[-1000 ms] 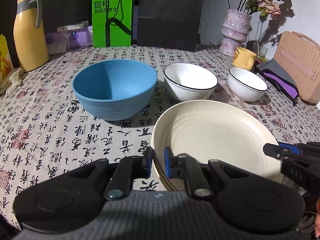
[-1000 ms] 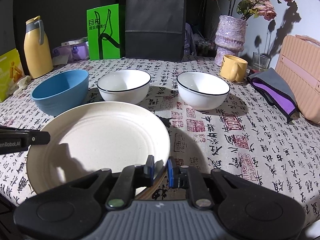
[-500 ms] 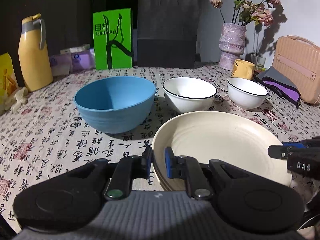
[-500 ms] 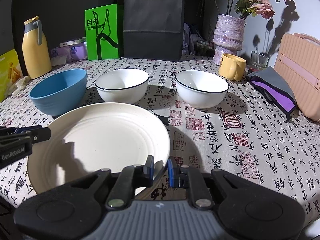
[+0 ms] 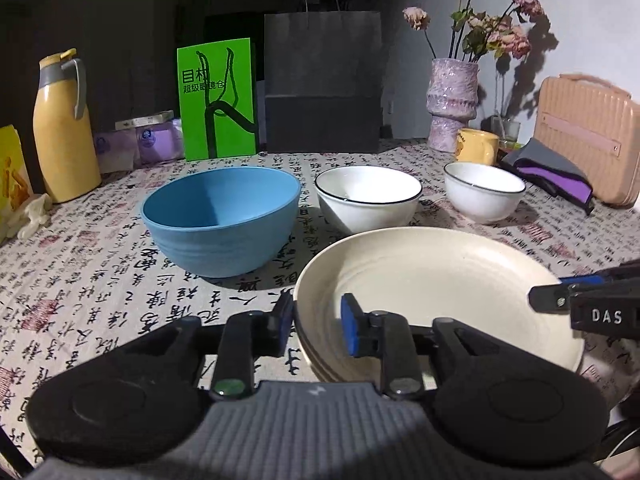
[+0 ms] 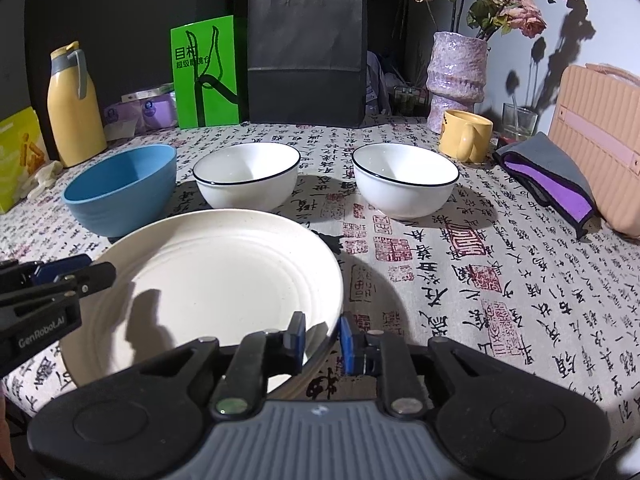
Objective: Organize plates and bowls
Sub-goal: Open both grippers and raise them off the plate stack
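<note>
A cream plate (image 5: 436, 280) (image 6: 216, 272), top of a small stack, lies on the table near the front edge. My left gripper (image 5: 318, 320) straddles its left rim with the jaws parted. My right gripper (image 6: 322, 334) straddles its right rim, jaws slightly apart. Behind the plate stand a blue bowl (image 5: 220, 216) (image 6: 120, 188), a white black-rimmed bowl (image 5: 368, 200) (image 6: 246, 178) and a second white bowl (image 5: 484, 190) (image 6: 404, 182).
A patterned tablecloth (image 6: 480, 280) covers the table. At the back stand a yellow jug (image 5: 64, 128), green sign (image 5: 218, 100), black paper bag (image 5: 322, 80), vase with flowers (image 5: 454, 104) and yellow mug (image 6: 466, 136). A pink case (image 6: 600, 144) and purple-grey cloth (image 6: 552, 176) lie right.
Both grippers' jaws have opened wider around the plate's rim. The left camera has dropped lower toward the table; the plate sits lower in view.
</note>
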Motion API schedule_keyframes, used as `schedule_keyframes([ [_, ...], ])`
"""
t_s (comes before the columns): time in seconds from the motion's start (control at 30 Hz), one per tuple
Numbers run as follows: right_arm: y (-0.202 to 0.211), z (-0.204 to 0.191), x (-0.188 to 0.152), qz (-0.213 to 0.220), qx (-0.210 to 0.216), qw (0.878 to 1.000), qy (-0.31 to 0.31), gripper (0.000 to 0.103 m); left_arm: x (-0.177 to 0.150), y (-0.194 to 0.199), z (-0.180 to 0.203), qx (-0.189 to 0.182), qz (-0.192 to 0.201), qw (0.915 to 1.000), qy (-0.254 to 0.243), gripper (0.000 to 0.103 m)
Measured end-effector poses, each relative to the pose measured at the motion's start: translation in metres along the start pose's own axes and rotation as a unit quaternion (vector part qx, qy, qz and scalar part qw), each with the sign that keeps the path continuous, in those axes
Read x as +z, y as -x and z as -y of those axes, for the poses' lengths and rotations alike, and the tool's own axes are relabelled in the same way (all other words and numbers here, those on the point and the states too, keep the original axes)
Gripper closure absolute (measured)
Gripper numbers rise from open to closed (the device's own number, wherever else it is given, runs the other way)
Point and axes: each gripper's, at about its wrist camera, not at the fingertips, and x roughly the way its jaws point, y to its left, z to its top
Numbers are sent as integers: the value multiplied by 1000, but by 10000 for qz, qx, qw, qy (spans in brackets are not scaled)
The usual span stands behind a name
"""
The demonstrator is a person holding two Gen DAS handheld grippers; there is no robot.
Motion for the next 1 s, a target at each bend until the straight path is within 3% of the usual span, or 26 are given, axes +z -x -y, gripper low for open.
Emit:
schedule_keyframes([
  [0.03, 1, 1, 1, 17, 37, 10000, -35, 82, 1, 1, -1, -41, 31, 10000, 21, 68],
  [0.1, 3, 4, 2, 63, 88, 9999, -118, 81, 3, 6, -3, -107, 125, 9998, 79, 46],
  [0.17, 6, 6, 3, 126, 185, 9995, -212, 72, 5, 11, -6, -163, 239, 9995, 142, 31],
  [0.2, 8, 8, 4, 168, 246, 9992, -260, 60, 7, 14, -8, -193, 292, 9992, 181, 21],
  [0.23, 10, 9, 4, 218, 305, 9989, -298, 46, 8, 16, -10, -223, 338, 9989, 227, 18],
  [0.3, 15, 9, 4, 336, 415, 9980, -334, 29, 11, 22, -16, -274, 433, 9981, 354, 3],
  [0.33, 18, 9, 4, 396, 469, 9975, -340, 19, 12, 25, -20, -311, 500, 9973, 437, 0],
  [0.4, 23, 9, 4, 519, 577, 9963, -371, 10, 14, 32, -28, -377, 654, 9952, 622, 0],
  [0.53, 32, 10, 2, 693, 751, 9938, -435, 0, 16, 44, -41, -471, 760, 9927, 805, 0],
  [1.0, 48, -1, -11, 950, 1108, 9880, -496, 0, -24, 63, -87, -540, 356, 9892, 1318, 0],
])
